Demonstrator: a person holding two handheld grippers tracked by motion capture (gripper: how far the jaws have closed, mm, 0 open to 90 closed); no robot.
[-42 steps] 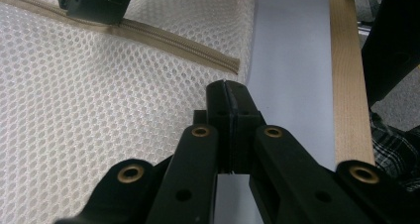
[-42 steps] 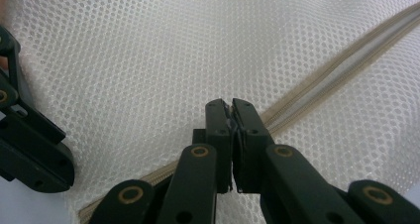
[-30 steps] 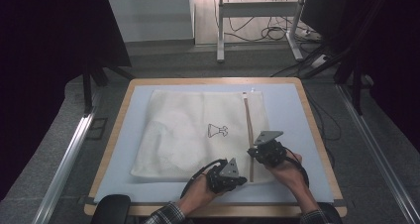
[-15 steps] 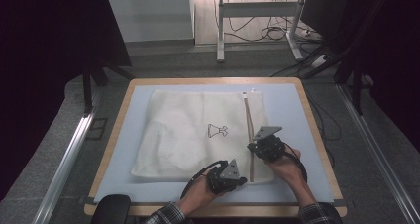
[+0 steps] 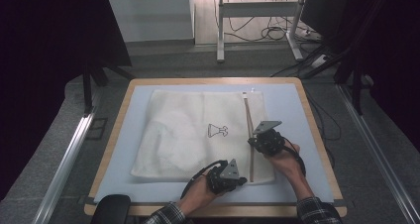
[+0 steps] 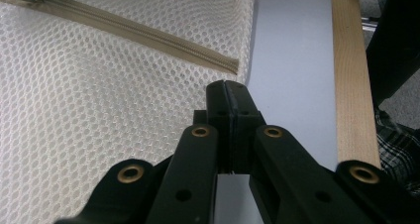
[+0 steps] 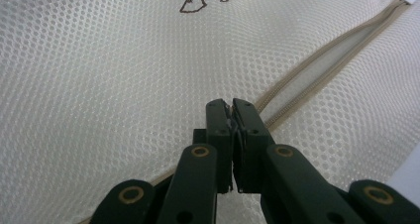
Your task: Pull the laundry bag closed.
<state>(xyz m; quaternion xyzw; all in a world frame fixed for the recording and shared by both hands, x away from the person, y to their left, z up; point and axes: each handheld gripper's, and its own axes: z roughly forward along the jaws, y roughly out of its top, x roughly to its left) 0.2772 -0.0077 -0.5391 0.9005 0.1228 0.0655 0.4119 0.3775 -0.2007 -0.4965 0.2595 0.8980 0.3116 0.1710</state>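
Observation:
A white mesh bag with a small dark printed figure lies flat on the pale blue mat. A tan zipper runs along its right side. My right gripper is shut on the zipper pull about halfway along; in the right gripper view the jaws meet on the track, and the zipper ahead gapes open. My left gripper is shut at the bag's near corner. In the left gripper view it pinches the mesh edge just past the zipper's end.
The mat lies on a table with a wooden rim, also seen as the wooden rim close beside the left gripper. A white tab marks the zipper's far end. Desk legs and cables stand on the floor beyond.
The right gripper has crept slightly farther along the zipper, away from the person. The left gripper has stayed at the near corner.

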